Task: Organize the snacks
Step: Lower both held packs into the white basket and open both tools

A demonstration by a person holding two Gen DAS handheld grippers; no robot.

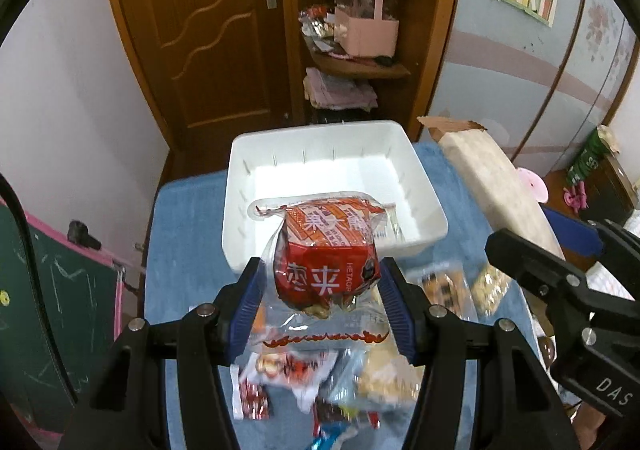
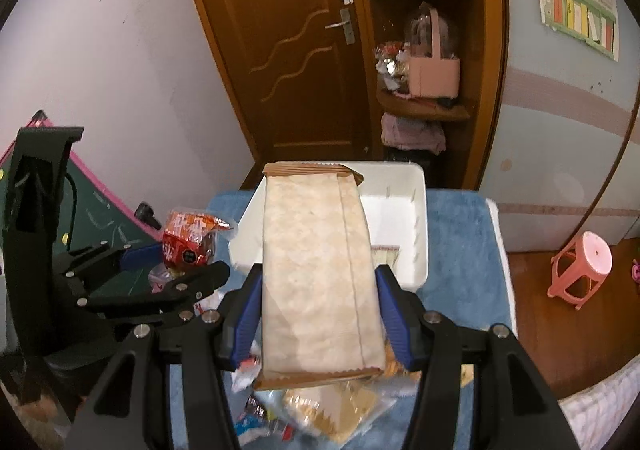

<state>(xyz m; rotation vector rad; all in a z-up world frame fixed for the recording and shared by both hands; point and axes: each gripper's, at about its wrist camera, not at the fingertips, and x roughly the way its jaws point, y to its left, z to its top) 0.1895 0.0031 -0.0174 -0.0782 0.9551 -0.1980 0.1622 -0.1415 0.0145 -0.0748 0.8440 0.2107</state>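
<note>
Fingers (image 1: 394, 310) of left gripper (image 1: 320, 306) clamp red snack pack (image 1: 326, 270); right gripper (image 2: 318, 314) clamps beige packet (image 2: 320, 270); right view alone shows pink stool (image 2: 582, 270).

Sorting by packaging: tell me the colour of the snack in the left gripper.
Red with white characters, in clear plastic wrap: the snack packet. Shows best in the left wrist view.

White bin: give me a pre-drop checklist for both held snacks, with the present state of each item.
1. Left gripper shut on the red snack pack: ok.
2. Right gripper shut on the long beige packet: ok.
3. White bin has free floor: ok; one small packet lies inside, by the near wall.
4. Red snack pack over the bin: cannot tell; it overlaps the near rim.
5. Beige packet fits flat: cannot tell; it looks about as long as the bin.
6. Grippers apart from each other: ok.
</note>
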